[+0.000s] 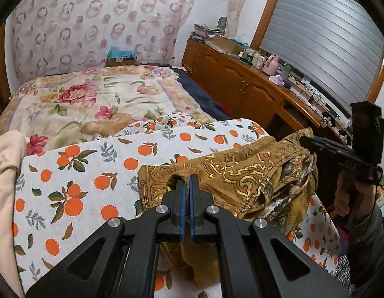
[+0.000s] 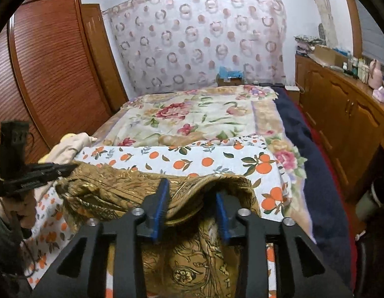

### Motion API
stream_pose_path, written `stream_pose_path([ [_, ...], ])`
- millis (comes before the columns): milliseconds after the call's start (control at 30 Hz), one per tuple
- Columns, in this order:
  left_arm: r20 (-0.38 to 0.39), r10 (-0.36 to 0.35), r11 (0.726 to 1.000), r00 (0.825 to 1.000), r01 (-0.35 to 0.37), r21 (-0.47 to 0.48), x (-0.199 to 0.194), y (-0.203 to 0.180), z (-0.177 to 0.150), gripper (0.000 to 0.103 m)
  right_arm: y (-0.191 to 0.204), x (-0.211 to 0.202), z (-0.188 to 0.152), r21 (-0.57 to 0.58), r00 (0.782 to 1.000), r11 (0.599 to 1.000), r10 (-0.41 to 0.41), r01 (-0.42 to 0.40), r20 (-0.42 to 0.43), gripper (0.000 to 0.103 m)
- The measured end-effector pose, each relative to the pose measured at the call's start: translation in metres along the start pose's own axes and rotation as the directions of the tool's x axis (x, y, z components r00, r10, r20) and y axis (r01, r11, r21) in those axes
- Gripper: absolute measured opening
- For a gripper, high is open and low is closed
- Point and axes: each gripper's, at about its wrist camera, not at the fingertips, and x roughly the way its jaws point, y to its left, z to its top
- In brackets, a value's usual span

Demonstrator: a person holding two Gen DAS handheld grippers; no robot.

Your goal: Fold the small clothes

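Pinching a bunched edge of the brown paisley garment [image 1: 244,173] between its blue pads, your left gripper [image 1: 187,186] has its jaws pressed together, with cloth gathered up around the fingertips. The garment lies crumpled on the orange-print sheet [image 1: 92,173], which covers the near part of the bed, and part of it hangs over the near edge below the gripper. Your right gripper [image 2: 192,193] stands with its jaws spread apart; the cloth humps up between the two blue pads [image 2: 162,198] and lies against the left one, but the pads do not squeeze it. In the left wrist view that right gripper shows at the far right end of the garment, with your hand [image 1: 346,196] wrapped around its handle, and a dark sleeve below it. In the right wrist view the left gripper appears at the left edge, its tips at the garment's other end. So the garment stretches between your two tools, held at one end only. Beyond the orange-print sheet lies a floral bedspread [image 2: 192,114], with a dark blue blanket [image 2: 303,134] along its right side. A pale cream cloth [image 2: 70,146] sits bunched at the left of the sheet. A wooden cabinet [image 2: 341,114] runs along the right wall, its top crowded with small items that are too blurred to tell apart.
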Motion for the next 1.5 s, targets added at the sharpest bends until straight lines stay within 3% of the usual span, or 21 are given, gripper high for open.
stream_pose_path([
  [100,-0.008,0.009,1.0,1.0,-0.009,0.014,0.003,0.001,-0.001,0.003,-0.002,-0.008,0.004,0.008,0.999,0.999,-0.033,0.033,0.023,0.058],
  [267,-0.013,-0.012,1.0,1.0,0.011,-0.009,0.003,0.005,0.002,0.004,0.003,-0.023,0.0,-0.045,0.995,0.994,-0.097,0.098,0.037,0.058],
  [333,-0.009,-0.013,1.0,1.0,0.014,0.02,0.001,0.003,0.002,0.01,0.007,-0.023,-0.006,-0.074,0.993,0.991,-0.113,0.114,0.019,0.058],
  [400,0.0,-0.011,0.999,1.0,0.011,0.039,-0.003,0.002,0.002,0.041,0.01,-0.019,-0.012,-0.093,0.993,0.989,-0.12,0.119,-0.01,0.058],
  [467,0.025,0.009,0.999,1.0,-0.011,0.048,-0.01,0.004,0.002,0.057,0.01,-0.012,-0.014,-0.097,0.992,0.989,-0.121,0.116,-0.043,0.058],
  [500,0.032,0.007,0.999,0.999,-0.009,0.045,-0.012,0.006,0.002,0.072,0.011,-0.007,-0.017,-0.097,0.992,0.99,-0.11,0.103,-0.065,0.058],
  [567,0.044,0.003,1.0,0.999,-0.004,0.024,-0.018,0.013,0.001,0.08,0.012,-0.001,-0.015,-0.099,0.991,0.991,-0.101,0.091,-0.092,0.058],
  [700,0.021,0.029,0.999,0.999,-0.029,0.017,-0.018,0.023,-0.005,0.08,0.021,0.011,-0.01,-0.113,0.992,0.993,-0.053,0.04,-0.119,0.055],
  [833,-0.002,0.036,0.999,0.999,-0.036,0.02,-0.013,0.027,-0.011,0.08,0.027,0.022,-0.002,-0.157,0.99,0.988,-0.024,0.002,-0.141,0.009],
  [933,-0.005,0.04,0.999,0.999,-0.04,0.02,-0.01,0.029,-0.013,0.08,0.025,0.016,0.006,-0.138,0.996,0.99,-0.04,0.03,-0.074,0.007],
  [1000,-0.008,0.037,0.999,0.999,-0.036,0.018,-0.009,0.029,-0.013,0.08,0.01,0.01,0.007,-0.092,0.995,0.992,-0.094,0.09,-0.034,0.006],
  [1100,-0.018,0.032,0.999,0.999,-0.032,0.023,-0.003,0.028,-0.01,0.08,0.003,0.012,0.004,-0.061,0.986,0.987,-0.155,0.152,-0.053,0.006],
  [1367,-0.093,0.048,0.999,0.995,-0.048,0.0,0.031,0.034,0.0,0.08,-0.002,0.0,0.007,-0.033,0.989,0.991,-0.133,0.131,-0.067,0.007],
  [1500,-0.103,0.053,0.999,0.993,-0.053,0.001,0.045,0.034,0.008,0.08,-0.001,-0.01,0.006,-0.042,0.987,0.988,-0.151,0.149,-0.054,0.038],
])
